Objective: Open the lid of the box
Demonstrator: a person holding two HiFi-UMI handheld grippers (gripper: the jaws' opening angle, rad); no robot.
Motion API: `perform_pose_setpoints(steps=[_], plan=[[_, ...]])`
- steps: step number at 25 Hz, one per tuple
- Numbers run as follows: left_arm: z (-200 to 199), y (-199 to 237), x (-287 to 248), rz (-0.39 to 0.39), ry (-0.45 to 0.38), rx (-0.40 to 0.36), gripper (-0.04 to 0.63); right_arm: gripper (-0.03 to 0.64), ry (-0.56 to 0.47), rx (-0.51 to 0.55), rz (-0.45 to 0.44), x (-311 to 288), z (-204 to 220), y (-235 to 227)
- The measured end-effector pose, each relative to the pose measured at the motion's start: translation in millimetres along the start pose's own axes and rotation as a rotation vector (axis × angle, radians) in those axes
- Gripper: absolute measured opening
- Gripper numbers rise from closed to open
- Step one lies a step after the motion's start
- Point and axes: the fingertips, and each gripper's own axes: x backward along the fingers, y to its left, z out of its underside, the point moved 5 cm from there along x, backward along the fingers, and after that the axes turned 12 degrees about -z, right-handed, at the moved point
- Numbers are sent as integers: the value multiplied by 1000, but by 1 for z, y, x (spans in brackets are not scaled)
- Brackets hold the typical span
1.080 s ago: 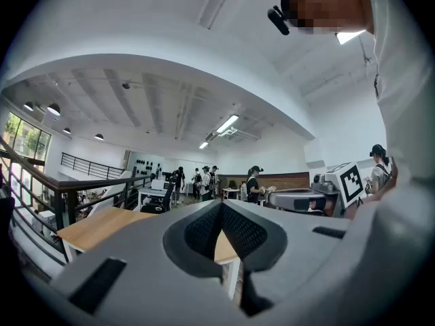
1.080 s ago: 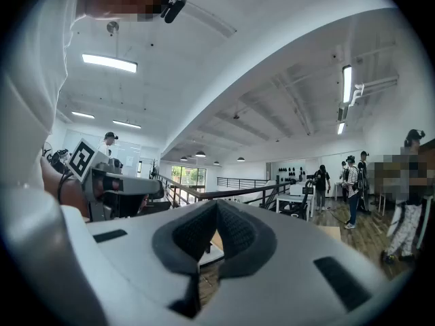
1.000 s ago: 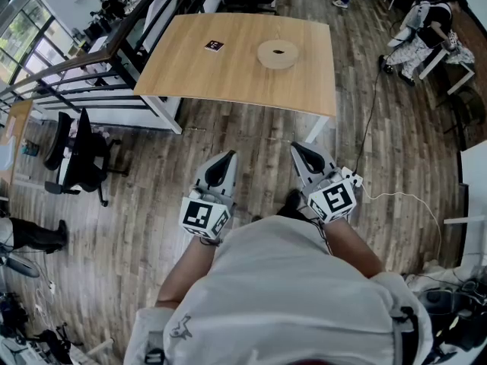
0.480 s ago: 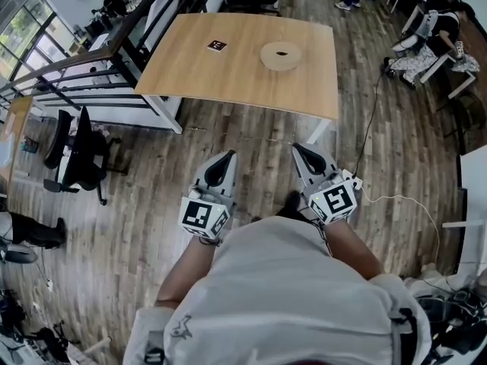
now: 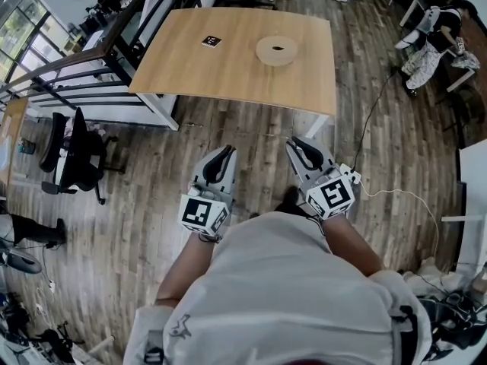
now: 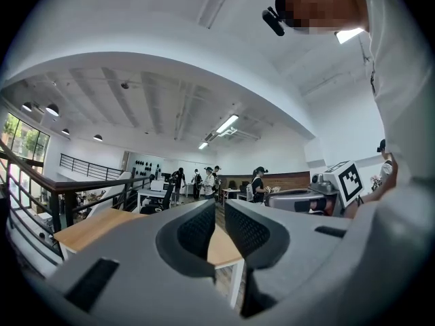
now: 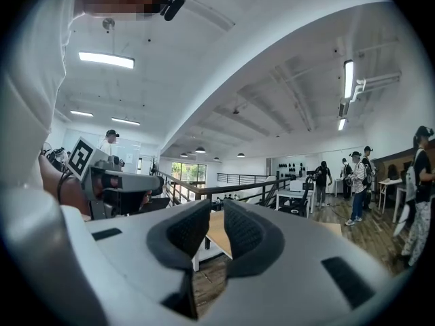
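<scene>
Stance of operator, head view. Person in white top (image 5: 281,295) stands on plank floor (image 5: 152,226) short of wooden table (image 5: 228,78), one gripper in each hand, both pointing level toward table's near edge.

Box (image 5: 276,51): low, round, tan, w/ dark oval mark at ctr of its top. It sits on far-right part of table, nothing touching it. Small black-and-white marker card (image 5: 212,41) lies to its left, apart from it.

L gripper (image 5: 225,151): jaws drawn together, only a sliver between ribbed pads (image 6: 196,231) in left gripper view, nothing in it.

R gripper (image 5: 299,144): jaws have just been opening. There is a narrow gap between pads (image 7: 242,233) and nothing is held; only table edge and floor show through it.

Both grippers hang over floor, side by side, well apart from box, w/ table's near edge between them and it.

Background: black office chair (image 5: 76,158) at left of floor; several people (image 6: 207,182) stand at far end of room in left gripper view.
</scene>
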Motion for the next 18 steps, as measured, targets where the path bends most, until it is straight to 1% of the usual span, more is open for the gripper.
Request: perform_pose_setpoints(steps=[1,4,6,8,10,18], plan=[[1,-1,-3,5,6,4,55,87,-1,-5,6,0,1,-3],[7,-3,-16,36,25,21,192,202,-8,-21,27,-1,4,-14],[12,-3,-24,40,34,22,246,241,-10,-29,38,-1,8,-22],[16,-3,-32,40,41,20,270,262,-12,-38,43,-1,12,-30],[21,-4,-42,43,49,17,282,268,-14,-45,43,-1,16,-40],[23,-20,-99,60,71,17,287,279,-11,-66,35,3,24,-97]])
